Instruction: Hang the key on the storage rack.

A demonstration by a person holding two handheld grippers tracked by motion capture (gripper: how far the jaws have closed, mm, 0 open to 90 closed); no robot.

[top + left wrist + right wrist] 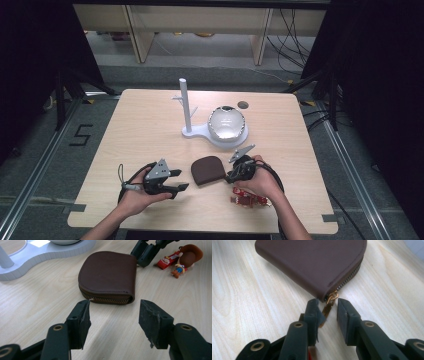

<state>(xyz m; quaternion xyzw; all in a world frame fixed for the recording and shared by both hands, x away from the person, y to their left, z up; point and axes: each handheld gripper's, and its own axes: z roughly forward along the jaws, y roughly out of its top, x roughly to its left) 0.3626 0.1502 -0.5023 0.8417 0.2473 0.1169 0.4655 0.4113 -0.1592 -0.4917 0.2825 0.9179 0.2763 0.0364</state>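
Resting low over the near-left part of the wooden table (150, 125), the left gripper (176, 187) points at the brown zip pouch (208, 170) with its jaws spread wide and nothing between them; in its own view the pouch's zipped edge lies just beyond the tips. The pouch sits flat near the table's front middle, its zip apparently fully closed, so if opening it is the aim, that is not yet done. On the pouch's right, the right gripper (329, 312) has its jaws narrowed on either side of the gold zipper pull (327, 310), one jaw touching it, not yet clamped. Behind it lie a red packet (168, 259), its print too small to read, and a small toy figure (186, 260). On the floor, left of the table, a "5" marking (80, 135) is legible.
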